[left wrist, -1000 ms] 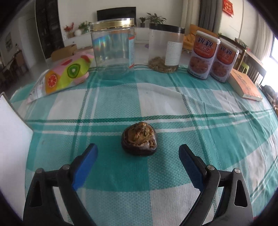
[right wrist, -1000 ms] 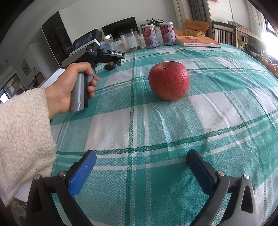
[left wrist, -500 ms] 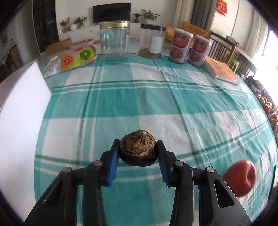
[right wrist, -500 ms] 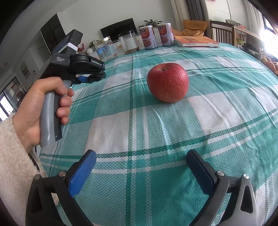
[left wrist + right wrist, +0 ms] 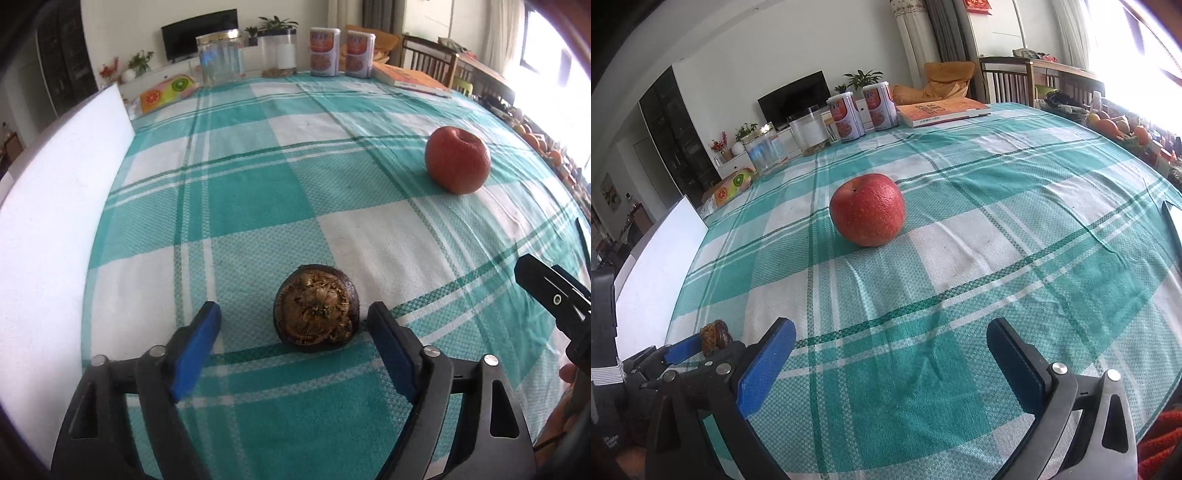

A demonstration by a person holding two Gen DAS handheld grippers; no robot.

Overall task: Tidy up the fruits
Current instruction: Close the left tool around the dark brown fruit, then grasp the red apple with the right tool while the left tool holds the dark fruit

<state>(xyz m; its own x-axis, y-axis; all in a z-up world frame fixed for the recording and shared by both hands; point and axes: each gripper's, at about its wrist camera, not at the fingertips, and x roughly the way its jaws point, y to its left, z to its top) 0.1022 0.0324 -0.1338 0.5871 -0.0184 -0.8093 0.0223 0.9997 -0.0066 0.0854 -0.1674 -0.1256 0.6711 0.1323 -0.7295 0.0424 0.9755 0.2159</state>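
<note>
Left wrist view: the left tool (image 5: 291,336) has just been opening and stands released around the dark fruit (image 5: 316,308), which rests on the table (image 5: 258,192). Withdraw straight back without nudging it. The right tool (image 5: 892,363) is spread, empty; the apple (image 5: 867,209) lies ahead.

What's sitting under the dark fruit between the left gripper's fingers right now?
The dark fruit rests directly on the green-and-white checked tablecloth, on a white square by a green stripe. No plate or tray shows beneath. The contact patch itself is hidden by the fruit.
</note>
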